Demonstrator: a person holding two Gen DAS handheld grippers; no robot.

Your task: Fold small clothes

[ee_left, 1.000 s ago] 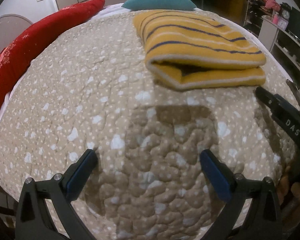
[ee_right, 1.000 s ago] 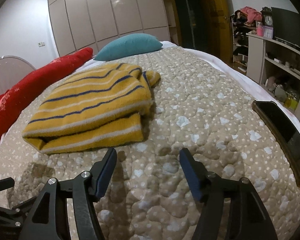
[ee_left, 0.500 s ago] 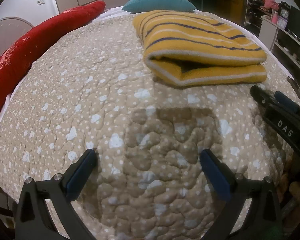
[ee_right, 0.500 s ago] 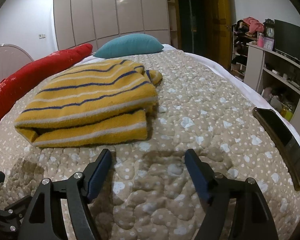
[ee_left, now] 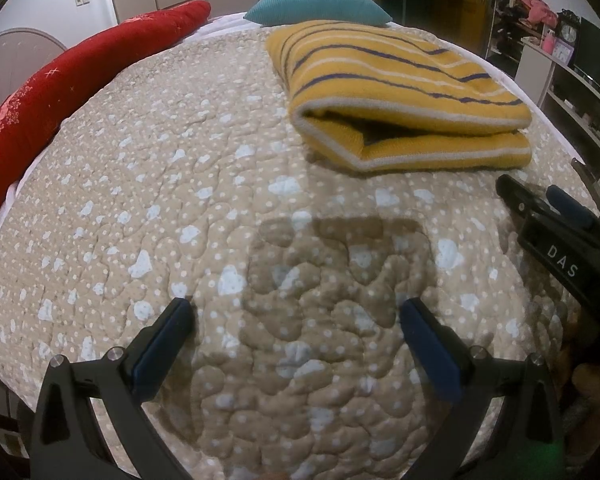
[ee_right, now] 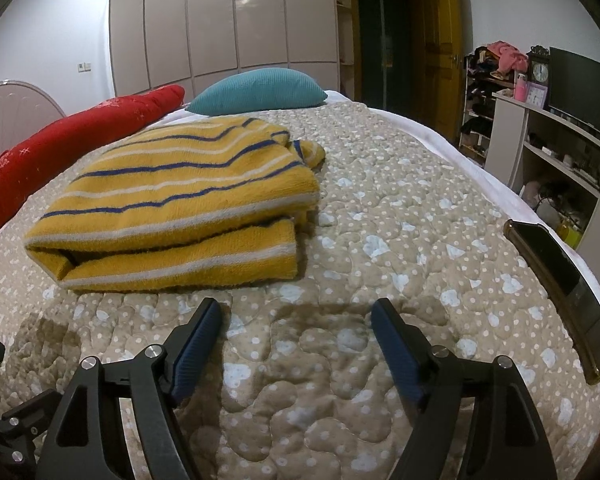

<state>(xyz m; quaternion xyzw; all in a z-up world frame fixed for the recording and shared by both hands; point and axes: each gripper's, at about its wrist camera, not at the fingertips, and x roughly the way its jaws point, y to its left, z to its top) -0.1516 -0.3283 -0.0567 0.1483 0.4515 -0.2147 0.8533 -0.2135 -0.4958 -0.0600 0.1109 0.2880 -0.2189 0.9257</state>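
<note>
A yellow garment with blue and white stripes (ee_left: 404, 96) lies folded on the beige quilted bed (ee_left: 180, 200), its folded edge facing me. It also shows in the right wrist view (ee_right: 180, 200), left of centre. My left gripper (ee_left: 296, 316) is open and empty above bare quilt, well short of the garment. My right gripper (ee_right: 296, 316) is open and empty, just in front of the garment's near edge; it also shows at the right edge of the left wrist view (ee_left: 556, 224).
A red bolster (ee_right: 60, 148) lies along the bed's left side and a teal pillow (ee_right: 260, 92) at the head. A dark phone (ee_right: 560, 292) rests at the bed's right edge. Shelves (ee_right: 560, 148) stand beyond the right side.
Both grippers have drawn back and risen a little, so the garment sits slightly farther off. The right gripper has come further into the left wrist view. The garment has not moved.
</note>
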